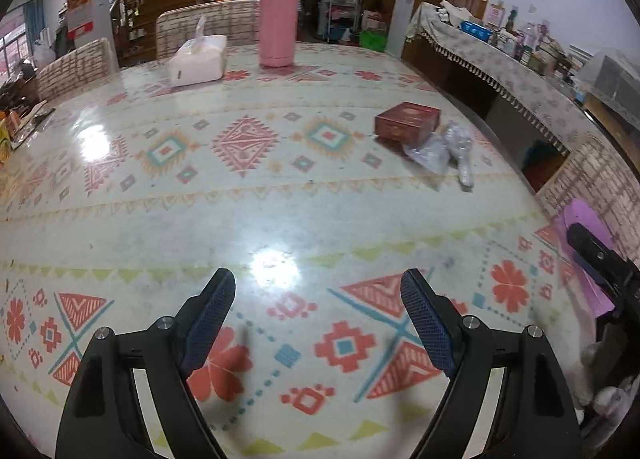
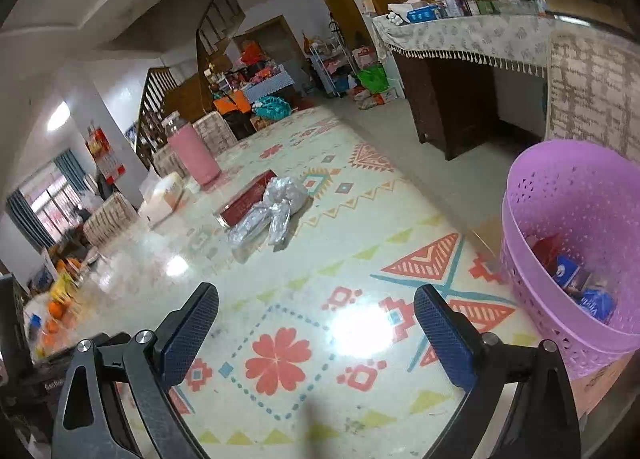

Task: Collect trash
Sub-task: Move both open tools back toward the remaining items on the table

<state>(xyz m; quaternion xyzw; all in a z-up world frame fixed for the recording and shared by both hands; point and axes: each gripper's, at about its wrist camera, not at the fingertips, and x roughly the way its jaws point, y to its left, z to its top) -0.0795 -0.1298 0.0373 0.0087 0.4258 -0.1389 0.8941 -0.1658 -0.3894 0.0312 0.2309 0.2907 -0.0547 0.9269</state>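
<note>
My left gripper (image 1: 320,279) hangs open over the patterned table (image 1: 280,219) with nothing between its blue pads. Crumpled clear plastic wrapping (image 1: 444,149) lies far ahead to its right, against a dark red box (image 1: 408,121). My right gripper (image 2: 316,291) is open too, empty, above the table's near part. The same plastic wrapping (image 2: 272,211) and red box (image 2: 248,199) lie ahead of it, slightly left. A purple perforated basket (image 2: 568,219) stands close on its right, holding blue and red wrappers. In the left wrist view the basket (image 1: 588,219) shows at the right edge, partly behind a black tool part.
A pink flask (image 1: 279,23) and a white tissue pack (image 1: 198,59) stand at the table's far side. Woven chairs (image 1: 80,67) ring the table. A cloth-covered sideboard (image 2: 460,35) with bottles runs along the right. Fruit and packets (image 2: 56,311) crowd the left end.
</note>
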